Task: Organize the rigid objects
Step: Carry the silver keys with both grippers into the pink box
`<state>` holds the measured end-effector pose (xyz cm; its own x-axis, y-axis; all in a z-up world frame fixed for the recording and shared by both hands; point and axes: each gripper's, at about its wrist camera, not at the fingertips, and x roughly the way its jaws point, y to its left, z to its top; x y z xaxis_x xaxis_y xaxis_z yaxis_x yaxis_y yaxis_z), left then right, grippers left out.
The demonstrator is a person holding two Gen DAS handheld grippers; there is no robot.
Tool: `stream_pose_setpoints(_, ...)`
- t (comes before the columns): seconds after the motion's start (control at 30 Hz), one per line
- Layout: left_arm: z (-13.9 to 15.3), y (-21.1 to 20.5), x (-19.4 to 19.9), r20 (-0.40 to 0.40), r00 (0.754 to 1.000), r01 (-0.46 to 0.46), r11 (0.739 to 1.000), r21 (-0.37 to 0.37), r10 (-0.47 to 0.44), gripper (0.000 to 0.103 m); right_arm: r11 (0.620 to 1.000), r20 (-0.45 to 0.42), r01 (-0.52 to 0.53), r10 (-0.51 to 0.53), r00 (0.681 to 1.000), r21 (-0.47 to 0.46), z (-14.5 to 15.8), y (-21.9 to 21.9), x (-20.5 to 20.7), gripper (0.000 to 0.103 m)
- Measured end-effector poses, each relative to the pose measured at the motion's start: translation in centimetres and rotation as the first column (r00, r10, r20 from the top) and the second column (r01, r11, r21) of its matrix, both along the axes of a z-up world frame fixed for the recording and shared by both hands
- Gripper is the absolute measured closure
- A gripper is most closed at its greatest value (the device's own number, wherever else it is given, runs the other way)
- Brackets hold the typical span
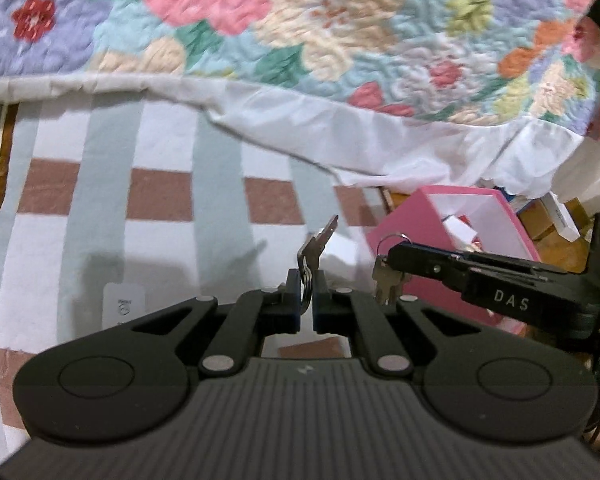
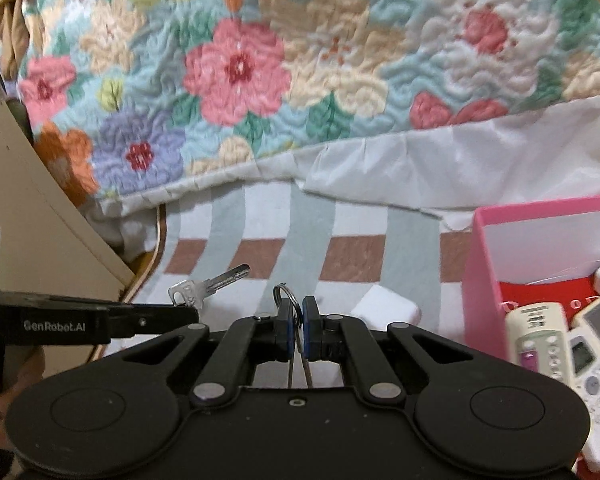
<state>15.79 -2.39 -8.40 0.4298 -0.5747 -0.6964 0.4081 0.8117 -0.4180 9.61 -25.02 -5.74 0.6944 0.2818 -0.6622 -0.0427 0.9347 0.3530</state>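
Above the striped cloth (image 1: pixel 100 208), both jaws pinching keys (image 1: pixel 318 244); light, stiff, slippery; best gripped at the ring (image 2: pixel 285 294).

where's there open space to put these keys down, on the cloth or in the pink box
Bare room: the striped cloth between the floral quilt and the grippers, left of the pink box. A white block lies beside the box. The box is crowded with remote controls.

a home bedroom: floral quilt (image 2: pixel 300 80) over striped bedsheet (image 1: pixel 160 200).
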Motion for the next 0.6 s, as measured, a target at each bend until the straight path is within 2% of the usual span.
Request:
stream_pose_setpoints(0.23, 3.5, -3.4, -1.5, 0.038, 0.997, 0.066, 0.996, -0.067, -0.063, 0.099, 0.998, 0.115, 0.056, -0.053, 0.992, -0.027, 5.7, -3.3, -2.7, 0.097)
stream_pose_setpoints(0.37, 6.3, -6.8, -0.5, 0.023, 0.979, 0.206, 0.972, -0.113, -0.205, 0.099, 0.990, 0.147, 0.118, -0.106, 0.984, -0.081, 8.5, -5.8, -3.6, 0.097)
stream_pose_setpoints(0.5, 9.3, -11.2, 0.0, 0.078, 0.948, 0.316, 0.943, -0.102, -0.309, 0.099, 0.978, 0.151, 0.180, -0.162, 0.975, -0.108, 9.6, -8.4, -3.8, 0.097)
stream_pose_setpoints(0.6, 9.6, -14.7, 0.1, 0.104, 0.939, 0.337, 0.937, -0.089, -0.328, 0.099, 0.970, 0.132, 0.221, -0.207, 0.969, -0.098, 8.9, -10.3, -3.8, 0.097)
